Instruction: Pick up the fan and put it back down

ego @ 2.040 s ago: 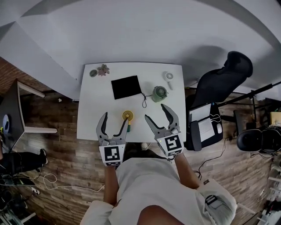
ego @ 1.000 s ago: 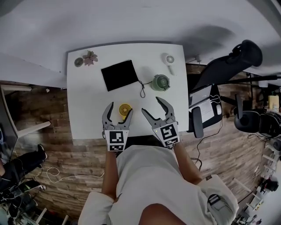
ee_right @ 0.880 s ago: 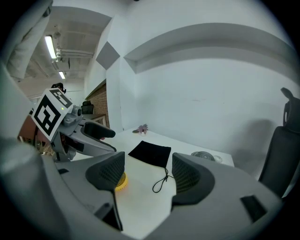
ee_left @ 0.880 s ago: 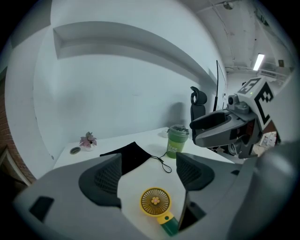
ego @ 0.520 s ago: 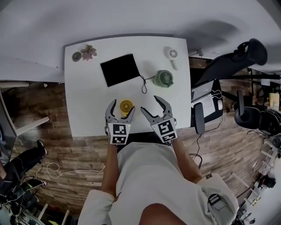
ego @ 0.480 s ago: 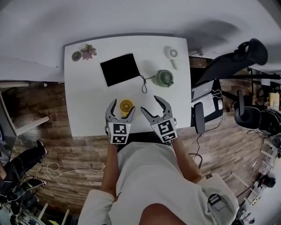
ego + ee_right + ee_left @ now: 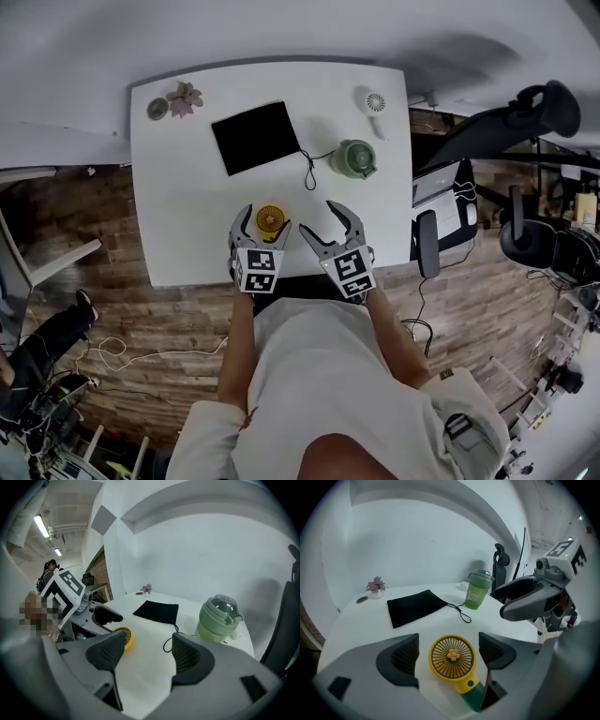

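A white table (image 7: pixel 178 216) stands against a pale wall, and the person holds both grippers over its near edge. The yellow fan (image 7: pixel 452 657) lies flat on the table near that edge, with its round grille face up and its green handle pointing back toward the person. The left gripper (image 7: pixel 262 225) sits low around it, jaws spread wide, with the fan's head between them and a clear gap of table on either side. The handle runs back close beside the right-hand jaw, and whether it touches there cannot be told. The right gripper (image 7: pixel 149 656) is just to the right of the left one, its jaws also wide apart with only bare table between them, and it points toward the far right. A green cup (image 7: pixel 354 157) with a lid stands farther back on the right side of the table. To its left lies a flat black pouch (image 7: pixel 255 137), whose thin black cord (image 7: pixel 309 173) trails toward the middle of the table. A small white fan (image 7: pixel 375 101) lies at the far right corner. A little pink plant (image 7: pixel 183 96) and a small round dish (image 7: pixel 157 109) sit at the far left corner. A black office chair (image 7: pixel 525 103) stands on the wooden floor to the right of the table.
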`<state>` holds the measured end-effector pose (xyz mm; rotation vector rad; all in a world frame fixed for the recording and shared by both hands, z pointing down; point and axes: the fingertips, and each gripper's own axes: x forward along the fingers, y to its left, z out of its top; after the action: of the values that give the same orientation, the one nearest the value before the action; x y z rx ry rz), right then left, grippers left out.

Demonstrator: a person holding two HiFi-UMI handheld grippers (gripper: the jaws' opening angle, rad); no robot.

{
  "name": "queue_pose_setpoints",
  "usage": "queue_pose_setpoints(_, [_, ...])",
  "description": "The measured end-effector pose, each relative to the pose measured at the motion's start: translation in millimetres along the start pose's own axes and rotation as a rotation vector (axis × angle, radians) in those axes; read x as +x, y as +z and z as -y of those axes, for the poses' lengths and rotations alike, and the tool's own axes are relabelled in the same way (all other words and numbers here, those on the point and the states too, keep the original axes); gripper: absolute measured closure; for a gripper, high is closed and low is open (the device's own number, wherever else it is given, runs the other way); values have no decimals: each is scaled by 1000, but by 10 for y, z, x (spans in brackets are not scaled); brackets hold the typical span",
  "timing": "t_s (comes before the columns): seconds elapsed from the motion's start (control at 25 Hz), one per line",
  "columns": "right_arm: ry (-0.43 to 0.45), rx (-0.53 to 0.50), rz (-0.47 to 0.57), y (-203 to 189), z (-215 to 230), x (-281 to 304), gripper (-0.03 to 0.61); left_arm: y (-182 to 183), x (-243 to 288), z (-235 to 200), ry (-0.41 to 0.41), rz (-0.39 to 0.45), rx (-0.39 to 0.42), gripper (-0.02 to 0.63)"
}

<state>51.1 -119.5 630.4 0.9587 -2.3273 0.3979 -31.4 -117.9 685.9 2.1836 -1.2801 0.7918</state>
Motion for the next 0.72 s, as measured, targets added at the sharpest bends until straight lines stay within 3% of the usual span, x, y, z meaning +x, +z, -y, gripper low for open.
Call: queue_pose_setpoints(0.72, [15,8,-66,-240,-68,169,264,-387,247,67,-44,-103,-7,202])
